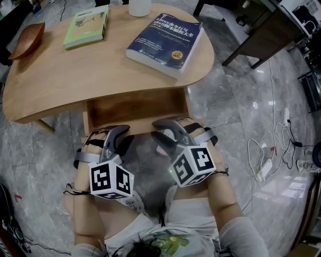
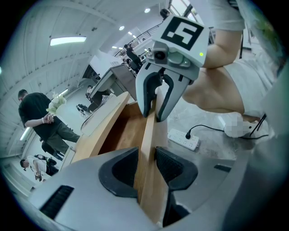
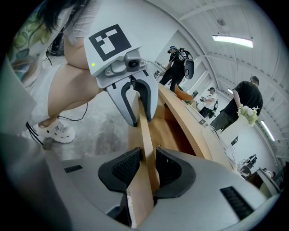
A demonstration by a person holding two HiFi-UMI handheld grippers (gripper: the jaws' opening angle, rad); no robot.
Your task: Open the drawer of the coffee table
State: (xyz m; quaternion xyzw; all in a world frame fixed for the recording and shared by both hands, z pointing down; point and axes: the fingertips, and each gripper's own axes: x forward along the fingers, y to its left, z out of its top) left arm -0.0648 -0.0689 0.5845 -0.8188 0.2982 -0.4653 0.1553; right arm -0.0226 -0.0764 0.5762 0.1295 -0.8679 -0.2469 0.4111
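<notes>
The drawer (image 1: 134,106) stands partly open under the near edge of the table (image 1: 100,75), at 6 o'clock of the tabletop. Its wooden inside is exposed below the table edge.

The drawer front (image 2: 149,135) is an upright wooden board and carries both grippers. In the head view the left gripper (image 1: 120,132) sits at 7 o'clock of the drawer and the right gripper (image 1: 165,131) at 5 o'clock. Each bears a marker cube (image 1: 111,179) on its near end.

In the left gripper view, the left gripper (image 2: 146,164) has its jaws clenched on the top edge of the drawer front, one ribbed pad on each face. The right gripper (image 2: 156,116) grips the same board farther along, at 12 o'clock.

In the right gripper view, the right gripper (image 3: 146,164) likewise grasps the drawer front (image 3: 145,135) between its pads. The left gripper (image 3: 141,118) shows beyond it on the board.

On the table, a blue book (image 1: 165,42) lies at 1 o'clock and a green book (image 1: 87,26) at 11 o'clock. A wooden dish (image 1: 27,40) sits at 10 o'clock and a white container (image 1: 139,7) at 12 o'clock.

A power strip (image 1: 265,168) with cables lies at 4 o'clock on the marble floor (image 1: 235,100). A person in a dark shirt (image 2: 40,117) stands in the background.
</notes>
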